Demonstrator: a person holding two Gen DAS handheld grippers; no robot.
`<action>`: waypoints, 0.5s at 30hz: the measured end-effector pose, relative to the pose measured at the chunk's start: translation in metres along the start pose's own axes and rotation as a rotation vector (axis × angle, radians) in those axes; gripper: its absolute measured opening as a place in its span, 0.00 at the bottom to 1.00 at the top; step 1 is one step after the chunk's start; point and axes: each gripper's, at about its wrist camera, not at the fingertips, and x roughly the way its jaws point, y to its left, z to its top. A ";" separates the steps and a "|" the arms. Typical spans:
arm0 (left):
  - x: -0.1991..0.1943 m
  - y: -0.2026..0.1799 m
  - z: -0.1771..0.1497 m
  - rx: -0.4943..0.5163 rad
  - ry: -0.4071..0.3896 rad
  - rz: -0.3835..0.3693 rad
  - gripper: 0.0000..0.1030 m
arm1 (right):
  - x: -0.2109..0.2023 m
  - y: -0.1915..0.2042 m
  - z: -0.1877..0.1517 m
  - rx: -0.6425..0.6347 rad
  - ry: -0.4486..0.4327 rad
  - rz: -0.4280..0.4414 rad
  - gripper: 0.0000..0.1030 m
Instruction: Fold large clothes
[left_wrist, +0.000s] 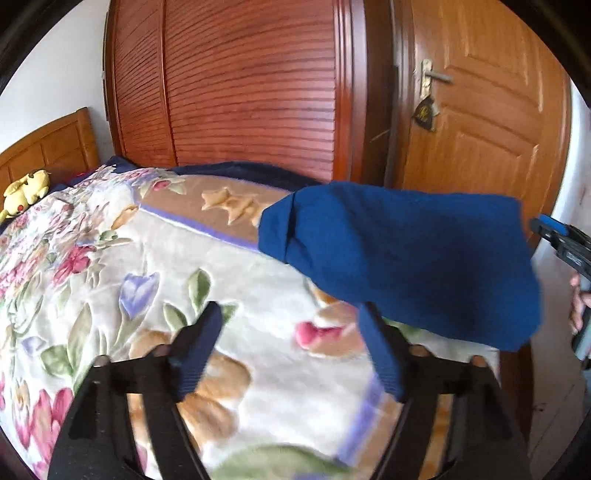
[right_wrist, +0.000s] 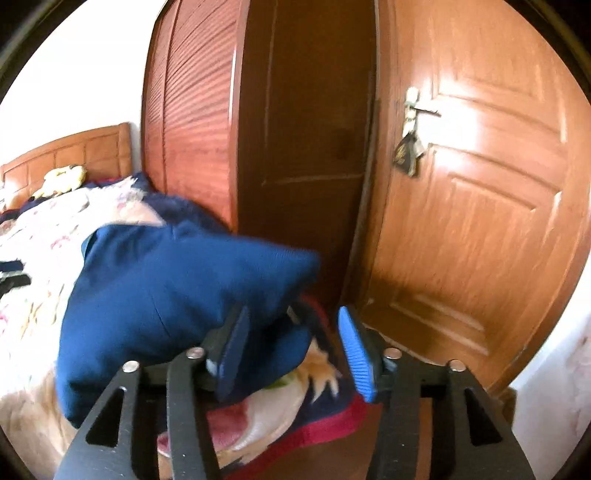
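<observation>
My left gripper (left_wrist: 290, 345) is a black slotted frame bearing navy ribbed pads; my right gripper (right_wrist: 293, 354) has brighter blue pads and silver screws.

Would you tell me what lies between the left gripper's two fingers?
Only the bare floral blanket; the left gripper stands open beside the blue garment, in the left wrist view.

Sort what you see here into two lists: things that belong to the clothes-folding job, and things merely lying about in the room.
Part of the job:
blue garment
left gripper
right gripper

Just lying about:
floral blanket
yellow plush toy
headboard
wardrobe
door with keys hanging at its handle
</observation>
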 end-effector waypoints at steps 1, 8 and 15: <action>-0.003 -0.004 -0.002 0.001 -0.002 -0.004 0.77 | -0.004 0.004 0.002 -0.004 -0.015 0.011 0.54; -0.046 -0.028 -0.015 0.032 -0.042 -0.023 0.78 | -0.018 0.049 0.004 -0.062 -0.004 0.150 0.55; -0.088 -0.048 -0.032 0.057 -0.068 -0.023 0.80 | 0.011 0.058 -0.018 -0.074 0.137 0.179 0.55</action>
